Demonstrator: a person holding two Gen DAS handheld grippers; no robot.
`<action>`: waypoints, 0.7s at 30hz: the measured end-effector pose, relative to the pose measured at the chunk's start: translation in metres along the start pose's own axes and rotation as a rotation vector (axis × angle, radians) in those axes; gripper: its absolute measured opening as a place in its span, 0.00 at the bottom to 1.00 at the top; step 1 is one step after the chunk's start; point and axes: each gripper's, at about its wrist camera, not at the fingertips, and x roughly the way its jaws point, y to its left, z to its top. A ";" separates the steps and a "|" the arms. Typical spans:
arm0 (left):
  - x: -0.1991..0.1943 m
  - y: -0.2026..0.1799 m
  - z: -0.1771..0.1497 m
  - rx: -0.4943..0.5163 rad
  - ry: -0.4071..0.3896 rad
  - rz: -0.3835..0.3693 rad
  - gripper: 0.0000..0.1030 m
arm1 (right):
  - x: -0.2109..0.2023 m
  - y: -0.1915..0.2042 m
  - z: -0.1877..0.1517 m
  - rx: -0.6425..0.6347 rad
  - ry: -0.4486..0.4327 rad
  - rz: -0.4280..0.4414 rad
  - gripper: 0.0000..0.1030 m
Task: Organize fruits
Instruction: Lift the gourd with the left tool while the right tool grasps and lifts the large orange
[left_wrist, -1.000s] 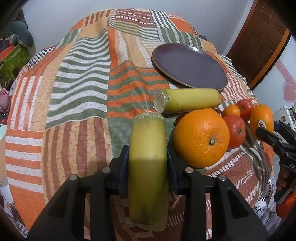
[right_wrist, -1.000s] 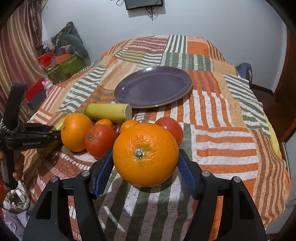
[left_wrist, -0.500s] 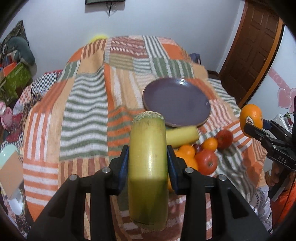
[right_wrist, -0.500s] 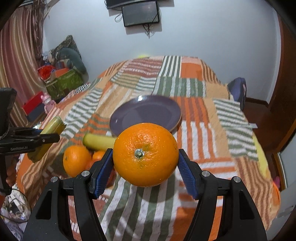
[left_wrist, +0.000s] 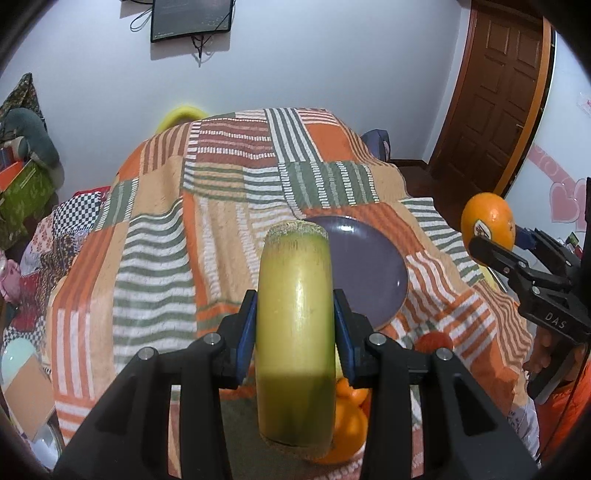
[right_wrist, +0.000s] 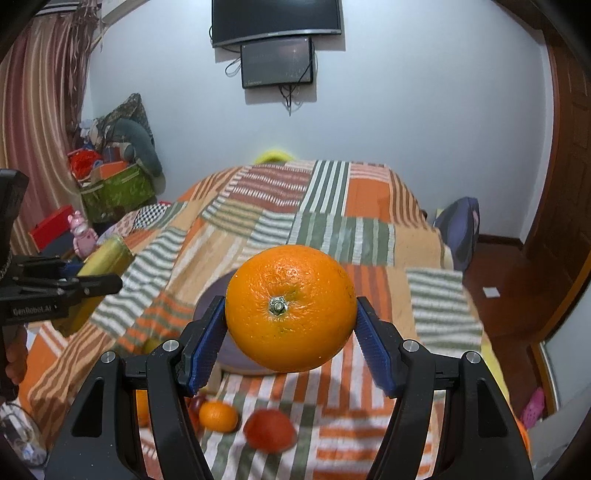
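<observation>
My left gripper (left_wrist: 294, 328) is shut on a yellow-green cut stalk piece (left_wrist: 295, 332), held in the air above the striped bedspread (left_wrist: 155, 236). A large orange (right_wrist: 290, 308) is clamped in my right gripper (right_wrist: 290, 341), lifted over the purple plate (left_wrist: 373, 269). The right gripper with its orange (left_wrist: 487, 219) also shows at the right edge of the left wrist view. The left gripper and its stalk piece (right_wrist: 98, 275) appear at the left of the right wrist view. Below lie a small orange (right_wrist: 218, 416), a tomato (right_wrist: 269, 430) and another orange (left_wrist: 345, 424).
The plate (right_wrist: 212, 299) is mostly hidden behind the held orange. A green box (right_wrist: 116, 190) and clutter stand beyond the bed's left side. A wooden door (left_wrist: 495, 92) is at the right, screens (right_wrist: 275, 35) hang on the far wall.
Both grippers have risen with their fruit, from just above the bedspread to well over it. The fruit pile and plate have dropped lower in both views.
</observation>
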 end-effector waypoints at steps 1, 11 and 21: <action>0.004 -0.001 0.004 0.001 0.000 0.000 0.37 | 0.002 0.001 0.002 -0.004 -0.004 -0.001 0.63; 0.053 -0.002 0.031 -0.010 0.037 0.001 0.37 | 0.044 -0.001 0.015 -0.041 0.020 -0.003 0.63; 0.110 0.004 0.043 -0.029 0.122 -0.021 0.37 | 0.094 -0.014 0.006 -0.044 0.132 0.007 0.63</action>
